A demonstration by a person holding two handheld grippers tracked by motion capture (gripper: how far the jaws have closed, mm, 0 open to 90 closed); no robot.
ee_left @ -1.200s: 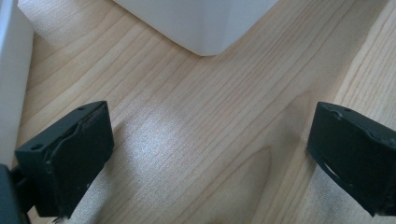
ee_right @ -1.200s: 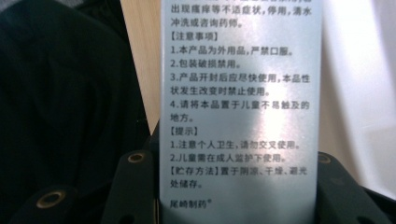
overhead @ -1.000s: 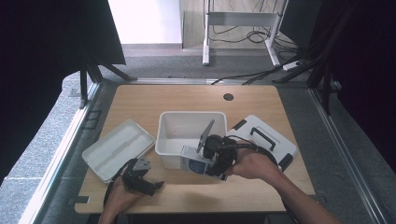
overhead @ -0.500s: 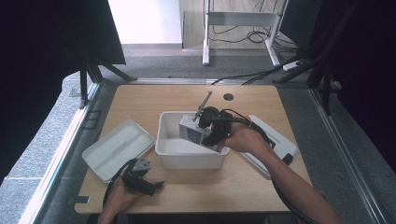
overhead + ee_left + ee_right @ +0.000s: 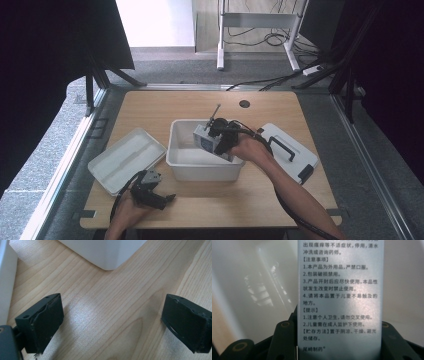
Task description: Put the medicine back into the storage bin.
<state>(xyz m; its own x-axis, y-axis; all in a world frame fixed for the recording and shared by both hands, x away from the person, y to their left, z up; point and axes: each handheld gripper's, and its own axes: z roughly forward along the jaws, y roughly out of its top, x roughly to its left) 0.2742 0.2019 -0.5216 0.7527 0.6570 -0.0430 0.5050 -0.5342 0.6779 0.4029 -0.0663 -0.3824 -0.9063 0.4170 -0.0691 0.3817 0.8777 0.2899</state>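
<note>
A small silver-grey box [image 5: 203, 140] printed with dark text hangs tilted inside the white bin [image 5: 200, 172], near its right rear. My right gripper [image 5: 219, 136] is shut on it. In the right gripper view the box [image 5: 339, 290] stands upright between the black jaws of the right gripper [image 5: 339, 340], with the bin's pale inner wall [image 5: 249, 277] behind it. My left gripper [image 5: 165, 199] rests on the table in front of the bin's left corner. In the left gripper view the left gripper [image 5: 112, 325] is open over bare wood, and the bin's corner [image 5: 105, 252] lies just ahead.
The bin's white lid [image 5: 125, 160] lies upturned at the left, and its edge [image 5: 5, 277] is close beside my left jaw. A white case with a dark handle [image 5: 292, 152] lies right of the bin. A cable hole [image 5: 244, 104] is at the table's back.
My right gripper carried the box from the bin's front wall up and back over the bin, then lowered it inside. The left gripper has not moved.
</note>
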